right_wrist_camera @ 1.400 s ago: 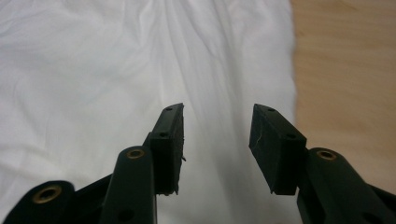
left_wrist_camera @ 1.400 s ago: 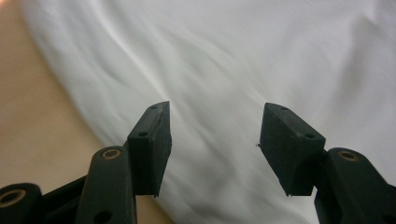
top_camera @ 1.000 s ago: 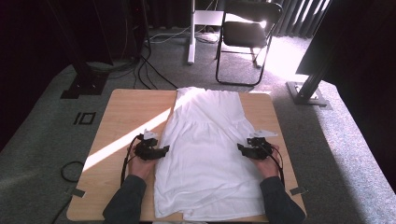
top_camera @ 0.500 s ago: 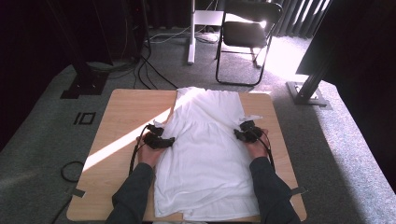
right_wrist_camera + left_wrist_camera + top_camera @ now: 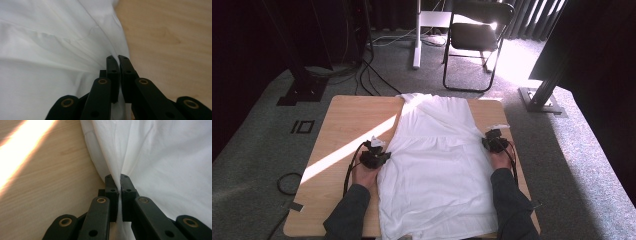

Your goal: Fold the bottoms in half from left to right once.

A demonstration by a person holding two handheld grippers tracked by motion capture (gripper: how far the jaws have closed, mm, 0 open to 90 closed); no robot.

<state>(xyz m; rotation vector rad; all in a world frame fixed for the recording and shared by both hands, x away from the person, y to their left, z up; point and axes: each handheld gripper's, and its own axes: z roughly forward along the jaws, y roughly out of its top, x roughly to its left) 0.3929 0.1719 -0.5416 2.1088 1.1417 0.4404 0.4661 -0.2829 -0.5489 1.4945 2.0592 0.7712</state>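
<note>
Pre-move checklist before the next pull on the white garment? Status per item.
1. Left claw shut on the white garment: ok, cloth pinched between the jaws at its left edge.
2. Right claw shut on the garment: ok, a fold is clamped at its right edge.
3. Grips level with each other: roughly ok, though in the high view the right claw sits slightly farther up the table.
4. Cloth between the grips flat: not ok, creases fan out from both pinch points.
5. Near hem on the table: not ok, it reaches or hangs over the near edge.
6. Depth of each bite: cannot tell.
</note>
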